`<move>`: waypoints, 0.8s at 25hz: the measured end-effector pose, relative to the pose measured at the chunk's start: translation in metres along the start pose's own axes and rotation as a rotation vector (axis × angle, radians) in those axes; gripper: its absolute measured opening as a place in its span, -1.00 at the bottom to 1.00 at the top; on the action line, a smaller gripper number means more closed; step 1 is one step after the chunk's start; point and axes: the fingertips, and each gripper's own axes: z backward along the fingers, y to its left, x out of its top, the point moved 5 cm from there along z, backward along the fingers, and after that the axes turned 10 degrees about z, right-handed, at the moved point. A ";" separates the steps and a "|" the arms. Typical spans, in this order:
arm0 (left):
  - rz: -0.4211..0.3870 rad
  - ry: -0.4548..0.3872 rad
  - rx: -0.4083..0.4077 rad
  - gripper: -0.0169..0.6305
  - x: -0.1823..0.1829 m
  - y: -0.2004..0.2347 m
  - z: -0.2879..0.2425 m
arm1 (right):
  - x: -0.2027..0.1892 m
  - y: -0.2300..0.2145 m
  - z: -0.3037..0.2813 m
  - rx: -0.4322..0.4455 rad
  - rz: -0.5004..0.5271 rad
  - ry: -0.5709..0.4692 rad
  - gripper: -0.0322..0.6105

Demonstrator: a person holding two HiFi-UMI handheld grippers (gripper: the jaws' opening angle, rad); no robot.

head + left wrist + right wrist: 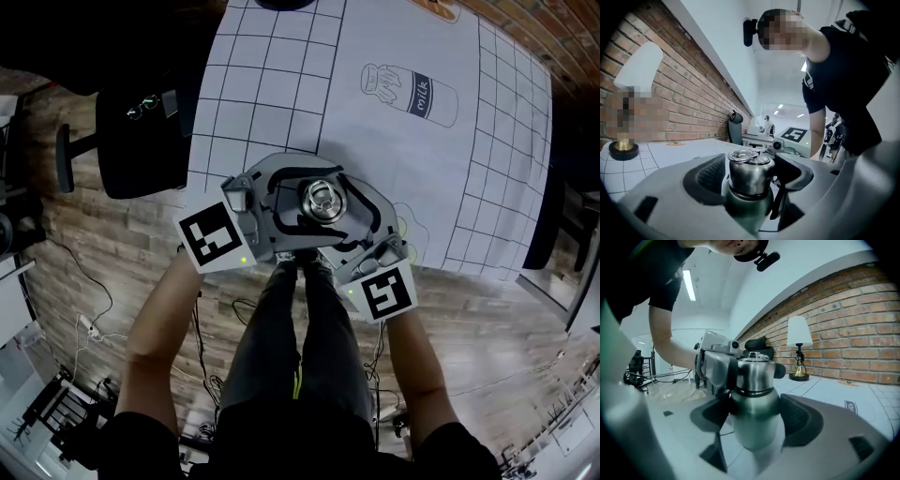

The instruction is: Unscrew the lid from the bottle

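Bare forearms (159,337) and dark-trousered legs (300,347) fill the bottom of the head view; beyond them both grippers meet at the near edge of the table (272,94). Right gripper (757,420): jaws pressed against the body of the metal bottle (755,437), one pad on each side below the shoulder. This grip appears intended to keep the bottle upright and stop it from turning. Whether the bottle's base rests on the table cannot be told. Left gripper (751,178): set higher, jaws spread wide around the lid (323,198), which stands between them with a gap at the left pad; nothing is pinched. Judged from this, the lid is on the bottle and the left jaws are placed to close before a turn. Obstruction: the two gripper heads crowd one another, leaving the left jaws little room to swing. Further off are a lamp (798,348) by the brick wall (853,319), a milk-bottle drawing (412,91) on the table top, and a black chair (141,131) beside the table; none lies near the work.
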 end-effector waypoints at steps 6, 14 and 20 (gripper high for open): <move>-0.021 0.025 -0.002 -0.09 -0.003 0.000 0.000 | -0.001 0.000 0.000 0.005 -0.006 0.003 0.08; -0.013 -0.020 0.284 -0.10 -0.007 -0.004 0.000 | -0.001 -0.001 0.000 0.006 -0.009 -0.001 0.08; -0.039 -0.096 0.514 -0.11 -0.005 -0.007 -0.001 | -0.001 -0.001 0.000 0.006 -0.010 0.002 0.08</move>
